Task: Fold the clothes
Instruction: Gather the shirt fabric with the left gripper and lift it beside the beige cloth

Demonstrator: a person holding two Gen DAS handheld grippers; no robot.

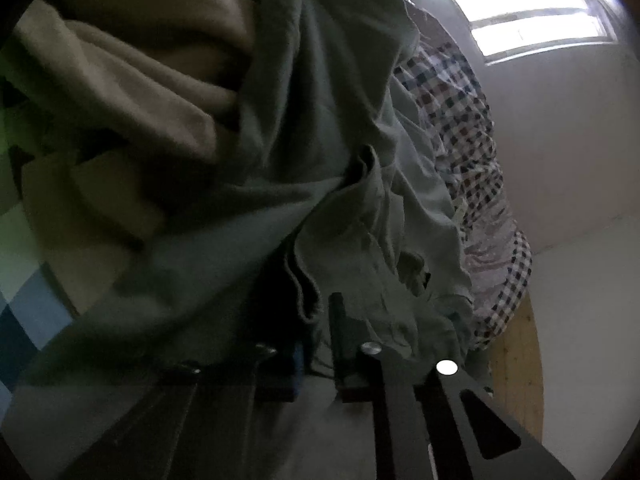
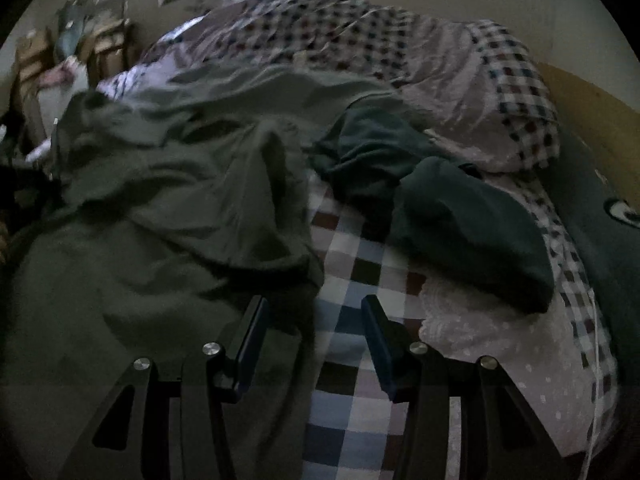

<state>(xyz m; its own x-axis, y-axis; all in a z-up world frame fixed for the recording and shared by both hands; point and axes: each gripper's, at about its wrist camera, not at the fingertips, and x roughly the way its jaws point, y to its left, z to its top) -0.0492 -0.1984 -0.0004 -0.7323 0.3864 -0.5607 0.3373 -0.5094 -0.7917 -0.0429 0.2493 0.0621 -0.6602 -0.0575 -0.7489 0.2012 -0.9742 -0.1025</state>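
A grey-green garment (image 1: 320,160) hangs close in front of the left wrist camera. My left gripper (image 1: 316,320) is shut on its hemmed edge, and the cloth covers most of the left finger. A tan garment (image 1: 140,80) lies bunched beside it at the upper left. In the right wrist view the same grey-green garment (image 2: 160,220) lies crumpled on the checked bedsheet (image 2: 352,320). My right gripper (image 2: 316,312) is open just above the garment's right edge, with nothing pressed between its blue pads (image 2: 252,332). A dark green garment (image 2: 440,208) lies to the right.
A checked quilt (image 2: 400,40) is heaped along the far side of the bed. A dark cushion (image 2: 600,220) lies at the right edge. Boxes and clutter (image 2: 80,52) stand at the back left under a window (image 1: 532,16). The wooden bed frame (image 1: 516,360) shows at the right.
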